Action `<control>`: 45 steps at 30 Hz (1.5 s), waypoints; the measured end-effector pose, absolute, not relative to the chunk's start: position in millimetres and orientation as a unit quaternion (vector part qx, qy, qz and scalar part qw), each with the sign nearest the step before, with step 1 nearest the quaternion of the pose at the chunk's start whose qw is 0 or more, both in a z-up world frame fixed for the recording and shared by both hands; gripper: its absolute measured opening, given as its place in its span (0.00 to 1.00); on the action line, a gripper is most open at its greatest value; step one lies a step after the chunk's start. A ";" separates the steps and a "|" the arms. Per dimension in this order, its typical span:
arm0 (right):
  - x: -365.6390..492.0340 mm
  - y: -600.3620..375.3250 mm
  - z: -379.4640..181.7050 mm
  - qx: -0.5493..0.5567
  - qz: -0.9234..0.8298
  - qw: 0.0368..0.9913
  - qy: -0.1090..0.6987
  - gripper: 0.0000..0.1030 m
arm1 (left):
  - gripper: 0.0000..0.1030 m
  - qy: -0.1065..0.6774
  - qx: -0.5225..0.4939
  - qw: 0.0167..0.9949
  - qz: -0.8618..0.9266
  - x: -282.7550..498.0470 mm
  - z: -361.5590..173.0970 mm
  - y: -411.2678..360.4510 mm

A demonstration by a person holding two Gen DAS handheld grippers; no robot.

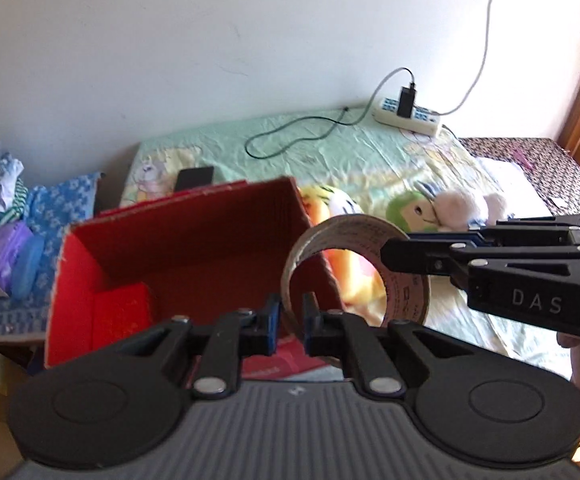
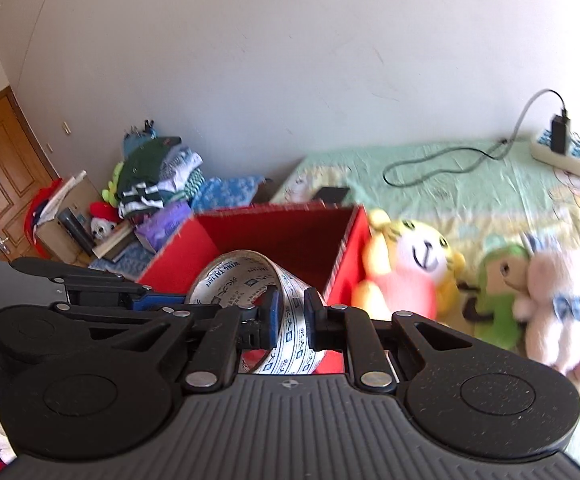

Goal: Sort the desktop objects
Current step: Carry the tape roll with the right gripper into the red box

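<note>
A green cartoon-print sheet (image 1: 330, 148) spreads beyond both grippers, with a power strip (image 1: 406, 117) at its far edge. Straight ahead of the left gripper (image 1: 290, 322) stands an open red cardboard box (image 1: 177, 256). Ahead and to the right of the right gripper (image 2: 292, 316) lie plush toys: a yellow tiger (image 2: 410, 268), a green one (image 2: 498, 288) and a pink one (image 2: 558, 300). The tape roll (image 1: 354, 268) hangs in the air near the box's right wall, each gripper clamped on a different part of its band: the left on the near edge, the right on the side away from the box.
</note>
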State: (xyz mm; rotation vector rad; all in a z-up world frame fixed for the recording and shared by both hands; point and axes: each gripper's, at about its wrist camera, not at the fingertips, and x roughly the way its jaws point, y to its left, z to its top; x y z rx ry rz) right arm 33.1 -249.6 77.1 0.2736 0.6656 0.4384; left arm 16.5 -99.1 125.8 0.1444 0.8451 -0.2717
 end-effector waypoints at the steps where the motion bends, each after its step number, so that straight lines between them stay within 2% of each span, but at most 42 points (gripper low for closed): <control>1: 39.5 -245.9 78.9 0.133 0.216 0.912 0.322 0.14 | 0.05 0.407 0.070 0.902 -0.128 21.3 127.7 -95.6; 7: 82.5 -213.8 81.1 0.110 0.219 0.914 0.323 0.13 | 0.05 0.409 0.084 0.902 -0.111 62.0 133.6 -67.5; 21: 178.9 -142.5 4.2 0.075 0.172 0.863 0.469 0.11 | 0.05 0.529 0.079 0.833 -0.139 161.9 31.0 -7.5; 35: 203.2 -125.5 -34.3 0.087 0.128 0.829 0.537 0.09 | 0.06 0.590 0.119 0.781 -0.168 196.0 -8.9 0.0; 38: 203.3 -129.7 -34.1 0.092 0.114 0.828 0.542 0.09 | 0.13 0.600 0.116 0.771 -0.180 202.3 -12.7 -2.2; 45: 206.1 -133.6 -33.7 0.091 0.099 0.823 0.551 0.09 | 0.18 0.619 0.096 0.755 -0.191 209.5 -18.4 -0.4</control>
